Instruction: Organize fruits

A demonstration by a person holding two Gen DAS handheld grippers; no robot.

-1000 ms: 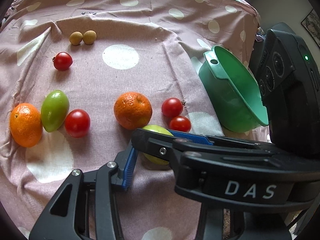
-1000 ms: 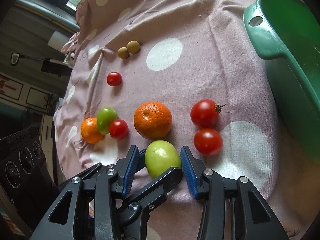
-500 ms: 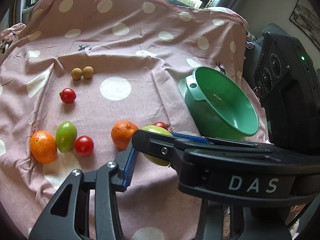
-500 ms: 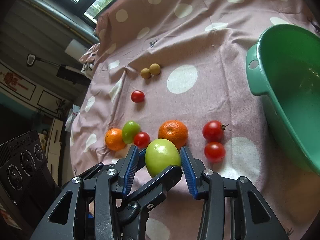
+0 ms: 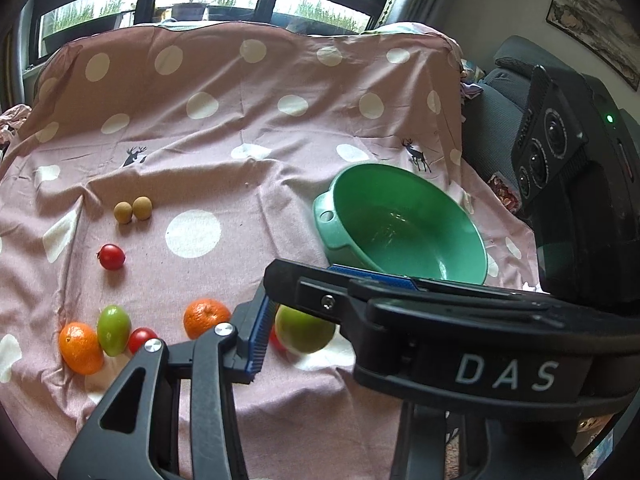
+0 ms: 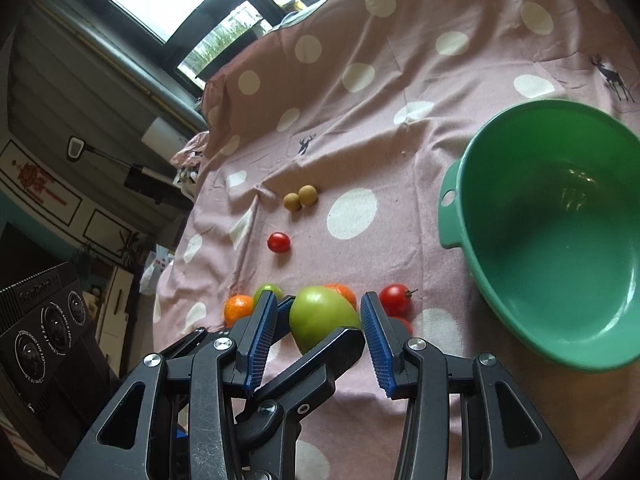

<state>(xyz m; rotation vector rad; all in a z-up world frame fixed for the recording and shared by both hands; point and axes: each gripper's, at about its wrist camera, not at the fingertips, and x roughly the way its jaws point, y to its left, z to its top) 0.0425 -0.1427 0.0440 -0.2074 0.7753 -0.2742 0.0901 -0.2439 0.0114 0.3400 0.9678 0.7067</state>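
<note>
Green fruit [image 6: 322,316] sits low centre of the right view, pinched between both tongs: right gripper [image 6: 318,326] and left gripper [image 5: 298,316] each part closed on it. Bowl [image 6: 560,240] at right. Judgement: carry level, release both together over the bowl.

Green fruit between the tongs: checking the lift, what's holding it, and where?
Both tongs, left and right, pinch the green fruit by its sides.

Right gripper [image 6: 320,332], jaws clamped on green fruit [image 6: 320,316], left gripper [image 5: 296,312] crossing at 7 o'clock, clamping same fruit
</note>
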